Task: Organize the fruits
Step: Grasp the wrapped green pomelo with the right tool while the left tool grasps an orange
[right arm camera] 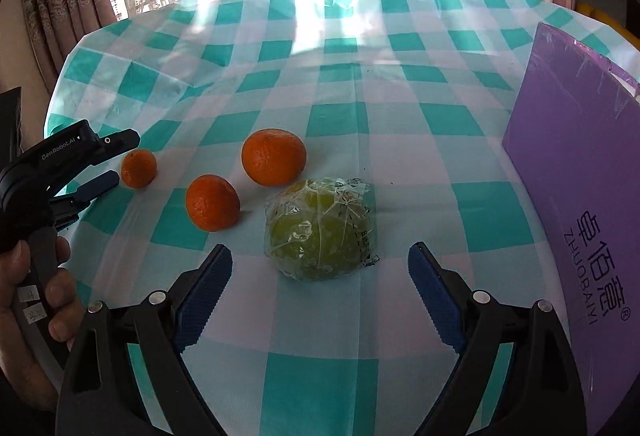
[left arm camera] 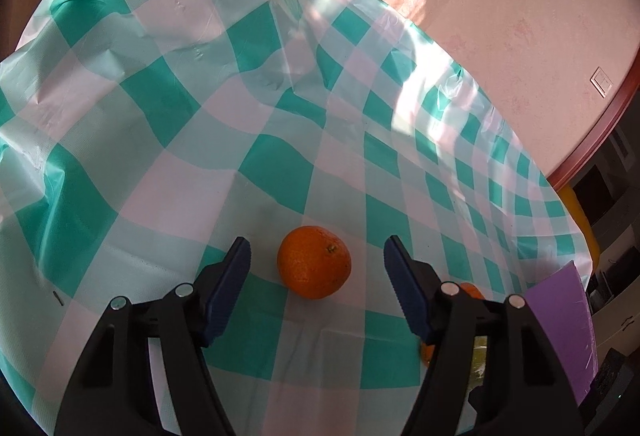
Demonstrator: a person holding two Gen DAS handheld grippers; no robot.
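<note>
Three oranges lie on the green-and-white checked tablecloth (right arm camera: 340, 108): a small one (right arm camera: 138, 168) at the left, a middle one (right arm camera: 212, 202) and a larger one (right arm camera: 274, 157). A green fruit wrapped in clear plastic (right arm camera: 320, 229) lies just ahead of my right gripper (right arm camera: 320, 276), which is open and empty. My left gripper (left arm camera: 316, 256) is open, with the small orange (left arm camera: 314, 262) between its fingertips, not gripped. It also shows in the right wrist view (right arm camera: 114, 160) beside that orange.
A purple box (right arm camera: 580, 172) stands at the right edge of the table; it also shows in the left wrist view (left arm camera: 560, 328). Parts of other oranges (left arm camera: 472, 290) peek from behind the left gripper's right finger. Curtains and a window are behind the table.
</note>
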